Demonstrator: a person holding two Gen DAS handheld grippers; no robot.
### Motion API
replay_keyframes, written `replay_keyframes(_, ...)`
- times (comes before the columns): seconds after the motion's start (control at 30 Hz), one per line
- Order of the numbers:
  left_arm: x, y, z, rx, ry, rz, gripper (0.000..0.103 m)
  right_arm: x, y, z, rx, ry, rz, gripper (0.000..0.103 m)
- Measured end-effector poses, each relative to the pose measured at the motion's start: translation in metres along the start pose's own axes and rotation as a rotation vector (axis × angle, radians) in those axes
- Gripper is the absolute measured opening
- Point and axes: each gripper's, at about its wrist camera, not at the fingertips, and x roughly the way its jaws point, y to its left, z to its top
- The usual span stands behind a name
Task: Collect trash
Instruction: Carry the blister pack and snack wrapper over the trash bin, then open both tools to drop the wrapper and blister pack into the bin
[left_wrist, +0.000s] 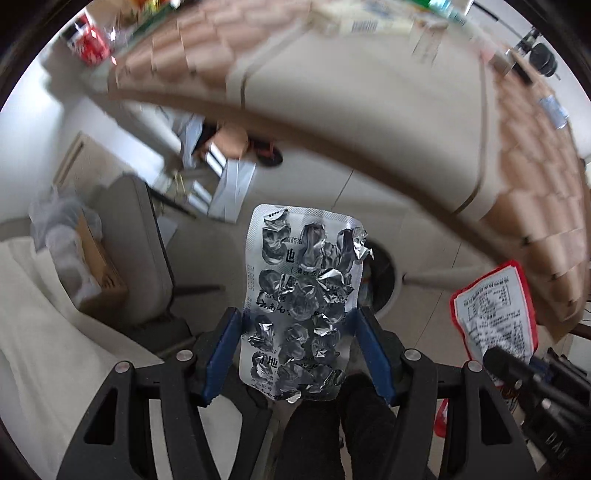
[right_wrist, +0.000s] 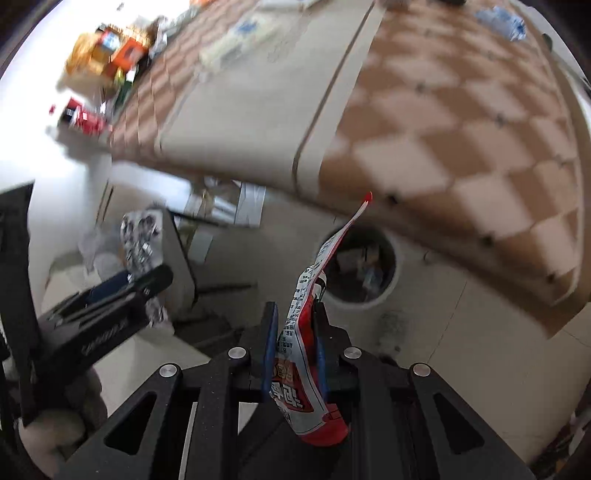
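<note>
The left wrist view shows the left hand-held gripper (left_wrist: 297, 343) pinching a spent foil blister pack (left_wrist: 301, 295) by its two long edges, the blue pads pressed against the sides and the pack standing up between them. At the right edge of that view the red-and-white wrapper (left_wrist: 495, 317) appears flat-on, printed side facing the camera, with the tip of the other gripper below it.

The right wrist view shows what the left does not: the right hand-held gripper (right_wrist: 295, 343) closed on the wrapper (right_wrist: 306, 332), seen edge-on, its thin top curling upward. It also shows the left hand-held gripper (right_wrist: 140, 284) from the side at the left, with the blister pack (right_wrist: 142, 236) sticking up from it.

Both views look down at a round bin (left_wrist: 386, 280) on the pale floor, beside a checked tabletop (right_wrist: 461, 140). In the left view the pack hides most of the bin. In the right view the bin (right_wrist: 360, 266) is open to the eye, dark inside, holding several blurred scraps of litter. The wrapper is above the floor just left of the bin's rim.

Far along the tabletop lie blurred packets (right_wrist: 107, 51).
</note>
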Motion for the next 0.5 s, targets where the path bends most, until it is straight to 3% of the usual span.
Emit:
replay_keyframes(0.27,0.132,-0.026,-0.001,0.01,0.154,-0.046,0.061,0.119,-0.048,-0.033,0.052,0.106,0.001,0.019)
replay_keyframes(0.5,0.25,-0.048,0.025,-0.02,0.277,-0.241,0.061,0.221,-0.111,-0.02,0.143,0.113,-0.031,0.019)
